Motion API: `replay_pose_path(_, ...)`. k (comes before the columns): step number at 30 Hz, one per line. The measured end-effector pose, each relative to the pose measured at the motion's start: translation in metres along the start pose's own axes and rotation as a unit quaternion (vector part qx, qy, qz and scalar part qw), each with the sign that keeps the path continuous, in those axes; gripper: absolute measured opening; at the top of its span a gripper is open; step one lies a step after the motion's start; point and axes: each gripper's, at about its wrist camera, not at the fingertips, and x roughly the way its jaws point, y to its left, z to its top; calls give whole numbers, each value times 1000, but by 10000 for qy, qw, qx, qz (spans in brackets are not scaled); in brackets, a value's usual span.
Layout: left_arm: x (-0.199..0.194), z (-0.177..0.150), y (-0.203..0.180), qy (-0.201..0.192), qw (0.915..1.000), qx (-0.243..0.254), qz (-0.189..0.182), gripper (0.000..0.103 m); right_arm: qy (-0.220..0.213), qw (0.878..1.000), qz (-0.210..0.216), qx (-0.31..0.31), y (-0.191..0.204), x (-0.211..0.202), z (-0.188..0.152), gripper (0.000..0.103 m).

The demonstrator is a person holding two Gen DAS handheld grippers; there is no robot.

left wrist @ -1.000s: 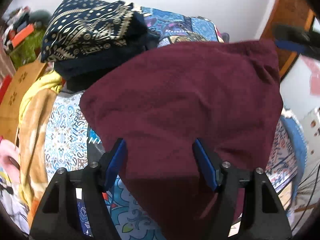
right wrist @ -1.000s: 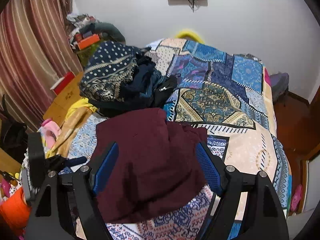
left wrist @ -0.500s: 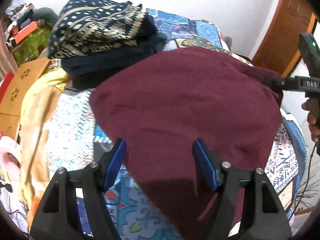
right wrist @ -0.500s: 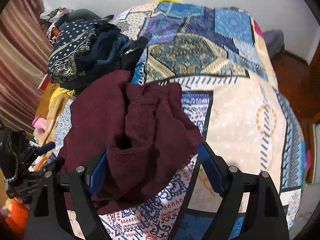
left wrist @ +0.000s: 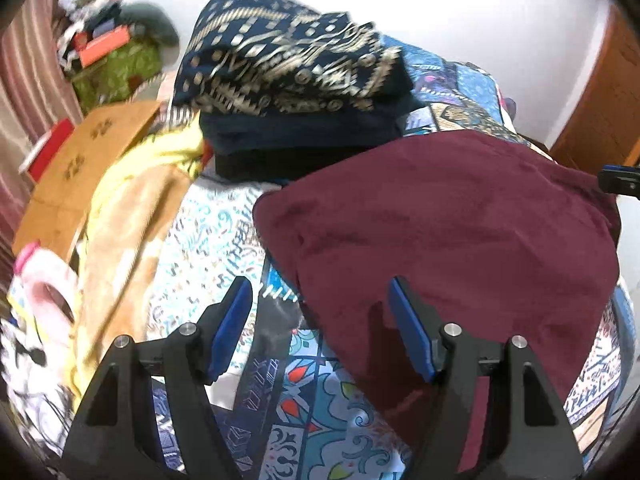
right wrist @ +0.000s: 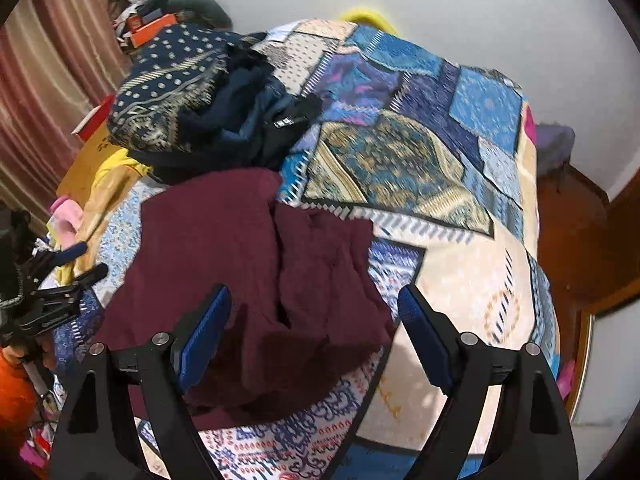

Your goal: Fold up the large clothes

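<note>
A maroon garment (left wrist: 448, 248) lies folded on the patterned bedspread (right wrist: 440, 160). In the right wrist view the maroon garment (right wrist: 256, 280) shows a rumpled flap on its right half. My left gripper (left wrist: 320, 320) is open and empty, hovering over the garment's near left edge. My right gripper (right wrist: 314, 322) is open and empty above the garment's near right part. The left gripper also shows at the left edge of the right wrist view (right wrist: 60, 280), and the right gripper's tip at the right edge of the left wrist view (left wrist: 620, 178).
A stack of folded dark clothes topped by a navy and gold patterned cloth (left wrist: 288, 68) sits behind the maroon garment. Yellow and orange cloth (left wrist: 132, 200) hangs at the bed's left side. A cardboard box (left wrist: 80, 160) and clutter stand by the curtain.
Both grippers have drawn back from the maroon garment. The left view has swung left. The garment lies still on the bed.
</note>
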Motion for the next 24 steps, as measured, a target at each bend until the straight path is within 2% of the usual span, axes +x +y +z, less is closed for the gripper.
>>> replay_pose_path(4, 20, -2, 16, 390, 9967, -599, -390, 69, 113, 9997, 221, -59, 9, 14, 9, 83)
replay_pose_path(8, 38, -10, 21, 776, 9898, -979, -689, 70, 652, 9978, 109, 26, 3, 48, 8, 83)
replay_pose_path(10, 44, -13, 22, 876, 9867, -1094, -819, 70, 716, 9967, 313, 224, -8, 53, 3, 83)
replay_pose_path(12, 49, -14, 22, 951, 9832, -1217, -975, 70, 809, 9925, 688, 601, -25, 58, 1, 87)
replay_pose_path(15, 59, -15, 31, 1172, 9697, -1657, -1363, 70, 1135, 9795, 1206, 1148, -47, 71, -5, 90)
replay_pose_path(17, 66, -17, 38, 1308, 9566, -2007, -1659, 70, 1141, 9747, 1445, 1265, -57, 80, -9, 93)
replay_pose_path(21, 77, -22, 43, 1458, 9389, -2335, -2067, 70, 1148, 9715, 1611, 1307, -58, 86, -13, 99)
replay_pose_path(23, 85, -24, 44, 1591, 9253, -2556, -2305, 71, 1172, 9712, 1606, 1315, -58, 87, -13, 100)
replay_pose_path(24, 89, -27, 44, 1649, 9186, -2674, -2397, 75, 1197, 9705, 1628, 1314, -58, 88, -12, 100)
